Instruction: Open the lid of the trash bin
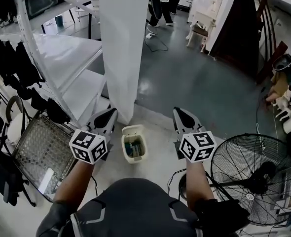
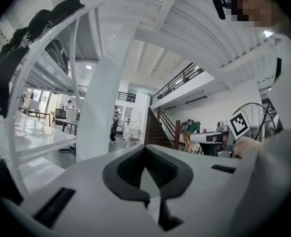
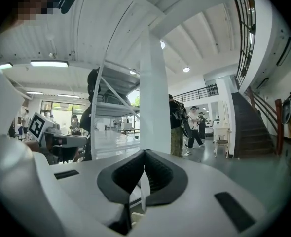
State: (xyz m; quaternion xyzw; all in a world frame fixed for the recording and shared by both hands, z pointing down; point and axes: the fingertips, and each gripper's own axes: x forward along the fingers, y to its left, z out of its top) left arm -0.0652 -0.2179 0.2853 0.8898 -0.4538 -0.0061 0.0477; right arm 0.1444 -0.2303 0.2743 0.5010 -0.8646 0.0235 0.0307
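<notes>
Now our left gripper (image 1: 113, 113) is closed on nothing. The trash bin (image 1: 134, 144) sits on the floor below, between it and our right gripper (image 1: 178, 111), likewise closed and empty. The bin's inside seems exposed, so whether we're approaching or finished, we cannot tell.

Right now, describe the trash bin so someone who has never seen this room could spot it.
Find the broad white pillar. At its foot stands the trash bin. It is small, cream and boxy, unlike the wire basket and black fan flanking it.
</notes>
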